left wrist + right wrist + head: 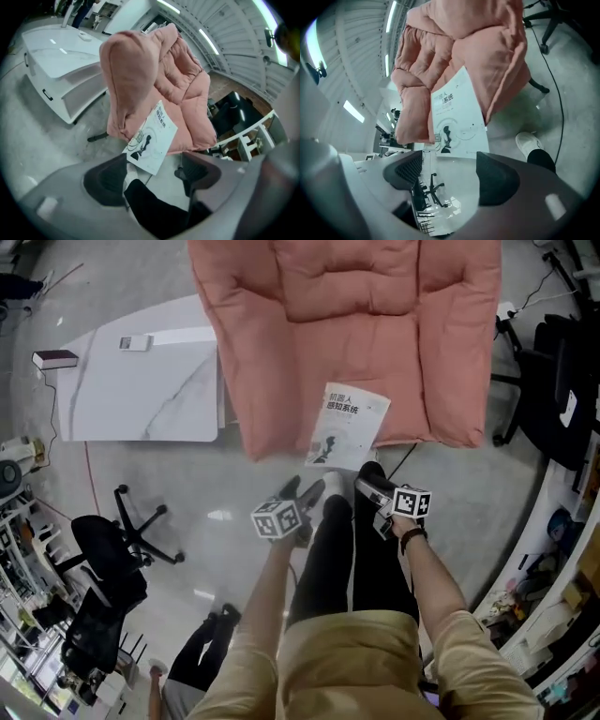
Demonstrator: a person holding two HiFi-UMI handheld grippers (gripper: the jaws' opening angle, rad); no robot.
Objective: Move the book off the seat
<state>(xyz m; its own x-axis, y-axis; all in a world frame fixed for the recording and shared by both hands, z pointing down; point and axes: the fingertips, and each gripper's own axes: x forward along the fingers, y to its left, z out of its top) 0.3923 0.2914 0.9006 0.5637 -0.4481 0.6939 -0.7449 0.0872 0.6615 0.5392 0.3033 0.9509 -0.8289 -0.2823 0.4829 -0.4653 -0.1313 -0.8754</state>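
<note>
The person's legs [349,559] stand just before the pink seat [361,334], with bare floor [216,488] running along its front edge. A white table [141,385] stands beside the seat on the head view's left. A black office chair [108,559] is well apart from the seat. The book [347,426] lies at the seat's front edge, its lower end overhanging. Only the right gripper view shows a white shoe [528,143] below the seat. The left gripper [300,491] and right gripper [373,491] hover near that edge with their jaws wide apart, empty and clear of the book.
</note>
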